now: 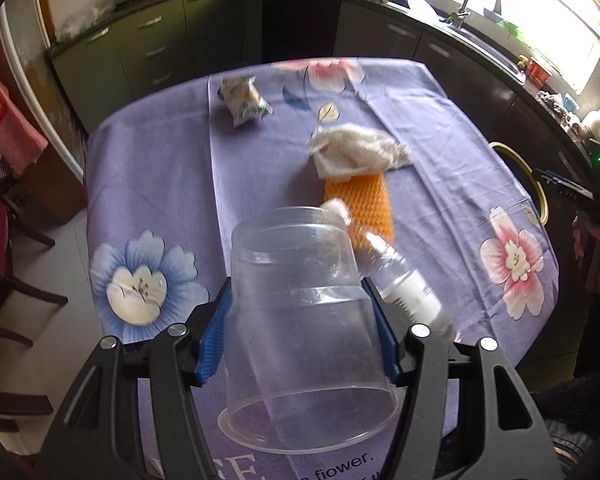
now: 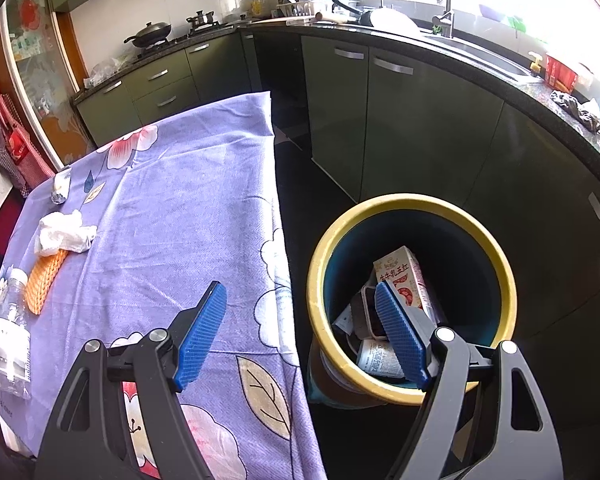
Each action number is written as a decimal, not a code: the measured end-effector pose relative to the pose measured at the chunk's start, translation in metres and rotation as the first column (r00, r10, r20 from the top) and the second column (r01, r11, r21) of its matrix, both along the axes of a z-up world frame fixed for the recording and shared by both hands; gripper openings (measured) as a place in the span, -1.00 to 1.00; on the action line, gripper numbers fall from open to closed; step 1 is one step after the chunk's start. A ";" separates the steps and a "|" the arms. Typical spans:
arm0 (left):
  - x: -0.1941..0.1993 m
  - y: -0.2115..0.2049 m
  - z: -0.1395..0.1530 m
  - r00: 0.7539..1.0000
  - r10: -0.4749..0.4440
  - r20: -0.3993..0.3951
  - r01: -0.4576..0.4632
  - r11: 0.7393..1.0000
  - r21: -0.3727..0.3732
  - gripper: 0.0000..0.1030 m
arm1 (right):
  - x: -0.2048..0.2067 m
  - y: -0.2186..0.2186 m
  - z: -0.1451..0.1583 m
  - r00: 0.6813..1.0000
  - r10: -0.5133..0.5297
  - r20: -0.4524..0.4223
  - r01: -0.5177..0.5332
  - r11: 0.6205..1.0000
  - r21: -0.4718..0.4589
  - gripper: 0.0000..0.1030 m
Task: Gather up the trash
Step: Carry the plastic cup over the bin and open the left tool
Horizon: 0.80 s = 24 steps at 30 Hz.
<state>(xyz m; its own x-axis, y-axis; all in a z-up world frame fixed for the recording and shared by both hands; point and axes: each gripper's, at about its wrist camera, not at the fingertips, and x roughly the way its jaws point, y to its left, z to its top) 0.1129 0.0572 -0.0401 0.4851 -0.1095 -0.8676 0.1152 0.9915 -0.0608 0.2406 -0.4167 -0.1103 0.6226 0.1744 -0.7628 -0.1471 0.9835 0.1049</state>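
Above the purple floral-clothed worktop (image 1: 172,168), printed "flower.", the left tongs (image 1: 298,324) clamp a clear plastic cup (image 1: 300,320) mouth toward camera, while the right tongs (image 2: 300,332) gape empty beside the yellow-rimmed bin (image 2: 504,280) containing a red-and-white Chinese-lettered carton (image 2: 404,276).

Left gripper (image 1: 300,332), black skeletal frame with triangular cut-outs, round silver pivot screws, ribbed blue finger pads (image 1: 212,340), right gripper (image 2: 300,340) same build, blue cross-hatched pads (image 2: 200,340), matte black linkage arms
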 end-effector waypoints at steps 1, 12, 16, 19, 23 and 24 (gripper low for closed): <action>0.002 -0.002 0.008 1.000 -0.008 0.019 0.008 1.000 0.000 0.13 | -0.001 -0.002 0.001 1.000 -0.003 0.003 0.003 1.000 0.002 0.48; 0.063 -0.093 0.068 0.967 -0.226 0.115 0.230 0.973 -0.028 0.14 | -0.013 -0.053 -0.002 0.996 -0.089 0.030 0.088 0.995 0.041 0.48; 0.098 -0.178 0.060 0.914 -0.393 0.099 0.398 0.917 -0.034 0.14 | -0.022 -0.088 -0.008 0.988 -0.152 0.027 0.151 0.987 0.056 0.48; 0.117 -0.247 0.049 0.855 -0.511 0.083 0.516 0.855 -0.046 0.14 | -0.031 -0.114 -0.013 0.979 -0.202 0.020 0.201 0.978 0.064 0.48; 0.137 -0.338 0.029 0.767 -0.639 0.060 0.642 0.763 -0.076 0.14 | -0.046 -0.144 -0.015 0.964 -0.267 0.016 0.265 0.962 0.068 0.48; 0.141 -0.358 0.024 0.747 -0.663 0.058 0.665 0.743 -0.078 0.14 | -0.051 -0.152 -0.015 0.959 -0.282 0.015 0.280 0.957 0.070 0.48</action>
